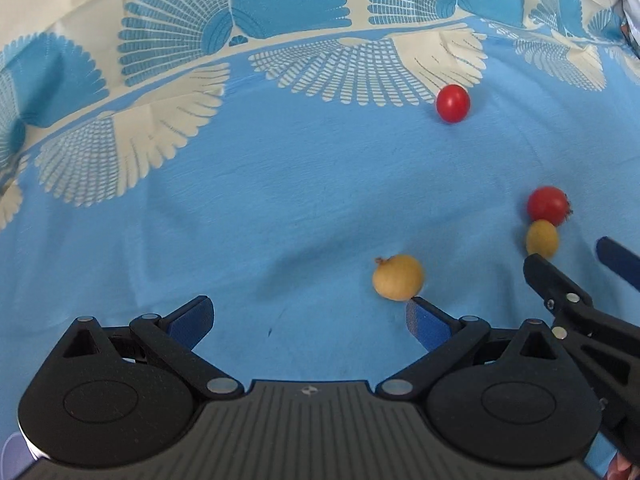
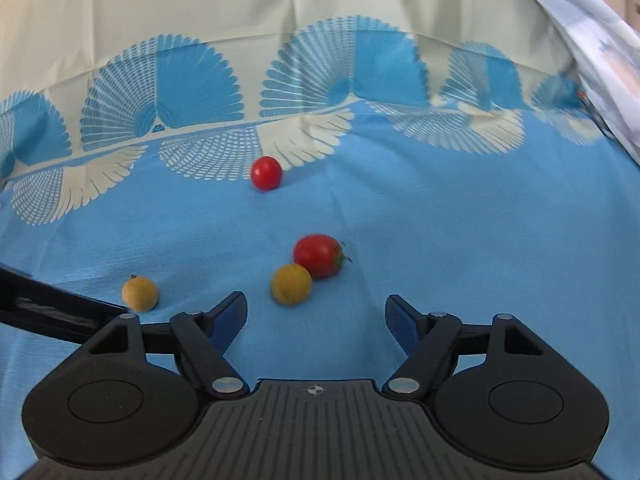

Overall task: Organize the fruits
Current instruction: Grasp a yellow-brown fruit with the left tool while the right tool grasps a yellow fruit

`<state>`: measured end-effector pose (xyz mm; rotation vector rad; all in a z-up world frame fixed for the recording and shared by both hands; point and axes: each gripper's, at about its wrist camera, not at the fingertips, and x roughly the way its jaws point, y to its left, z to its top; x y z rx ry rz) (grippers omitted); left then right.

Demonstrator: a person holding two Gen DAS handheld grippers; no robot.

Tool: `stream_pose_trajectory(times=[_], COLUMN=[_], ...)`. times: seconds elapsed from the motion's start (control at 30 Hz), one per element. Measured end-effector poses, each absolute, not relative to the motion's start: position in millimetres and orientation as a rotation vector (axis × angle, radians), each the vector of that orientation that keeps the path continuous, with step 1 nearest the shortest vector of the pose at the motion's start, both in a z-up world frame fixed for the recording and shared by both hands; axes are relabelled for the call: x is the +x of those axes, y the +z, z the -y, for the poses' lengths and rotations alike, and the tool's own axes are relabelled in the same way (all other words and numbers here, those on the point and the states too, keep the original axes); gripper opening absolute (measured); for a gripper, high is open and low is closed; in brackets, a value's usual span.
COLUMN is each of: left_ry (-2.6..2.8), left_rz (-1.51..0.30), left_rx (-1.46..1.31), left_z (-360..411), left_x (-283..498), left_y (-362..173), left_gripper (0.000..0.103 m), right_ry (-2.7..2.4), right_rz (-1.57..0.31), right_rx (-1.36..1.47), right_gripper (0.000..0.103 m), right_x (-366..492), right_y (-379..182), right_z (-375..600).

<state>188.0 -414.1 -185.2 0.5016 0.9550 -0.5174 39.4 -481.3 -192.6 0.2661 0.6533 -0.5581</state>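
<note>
While both grippers hang over the bed, we see the blue cloth as the largest element, its plain blue field running out to a cream border with fan motifs along the far edge. On the right of the right wrist view a pale printed fabric rises at the cloth's edge. We find wide bare cloth left of the fruits in the left wrist view and right of them in the right wrist view.

Our left gripper holds its jaws wide, with nothing between them; its right fingertip sits just beside the stemmed yellow fruit. Our right gripper has its jaws moderately apart and empty, the round yellow fruit lying just ahead of its left finger.

That fruit touches the larger tomato. The small tomato lies well apart, near the patterned border.
</note>
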Motion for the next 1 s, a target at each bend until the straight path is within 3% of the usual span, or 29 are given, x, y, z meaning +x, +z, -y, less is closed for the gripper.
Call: stream_pose_trajectory(times=[0.1, 0.27, 0.33, 0.37, 0.4, 0.43, 0.47, 0.5, 0.53, 0.73, 0.83, 0.9, 0.97, 1.0], left_ry=[-0.516, -0.538, -0.564, -0.585, -0.613, -0.635, -0.647, -0.671, -0.688, -0.692, -0.686, -0.683, -0.677, -0.676], left_rz=[-0.945, -0.951, -0.946, -0.948, -0.960, -0.971, -0.964, -0.950, -0.948, -0.957, -0.964, -0.957, -0.960, -0.959], left_rx=[0.481, 0.442, 0.427, 0.418, 0.404, 0.399, 0.408, 0.421, 0.433, 0.443, 0.448, 0.454, 0.450, 0.448], left_z=[415, 419, 422, 424, 426, 428, 431, 434, 437, 440, 444, 448, 450, 450], left_x=[196, 207, 206, 206, 205, 203, 201, 197, 195, 192, 194, 196, 198, 197], left_y=[-187, -186, -183, -183, -182, -181, -180, -179, -179, -181, -181, -181, -182, -182], left_gripper=[0.102, 0.102, 0.097, 0.088, 0.074, 0.068, 0.054, 0.034, 0.025, 0.026, 0.033, 0.049, 0.051, 0.046], right_ry=[-0.532, -0.545, -0.551, -0.553, -0.559, -0.568, -0.575, -0.576, -0.580, -0.580, -0.577, -0.578, -0.580, -0.580], right_rz=[-0.671, -0.677, -0.676, -0.676, -0.677, -0.680, -0.681, -0.677, -0.673, -0.666, -0.662, -0.660, -0.658, -0.656], right_rx=[0.274, 0.199, 0.184, 0.189, 0.194, 0.192, 0.191, 0.203, 0.214, 0.218, 0.204, 0.186, 0.176, 0.176], right_gripper=[0.060, 0.060, 0.059, 0.056, 0.044, 0.029, 0.026, 0.026, 0.026, 0.027, 0.027, 0.027, 0.027, 0.027], right_x=[51, 63, 64, 63, 62, 61, 60, 59, 58, 55, 55, 56, 57, 57], right_y=[-199, -206, -206, -206, -205, -205, -204, -205, -204, -205, -207, -208, -208, -209], right_z=[486, 482, 481, 481, 482, 482, 482, 483, 484, 483, 483, 482, 480, 480])
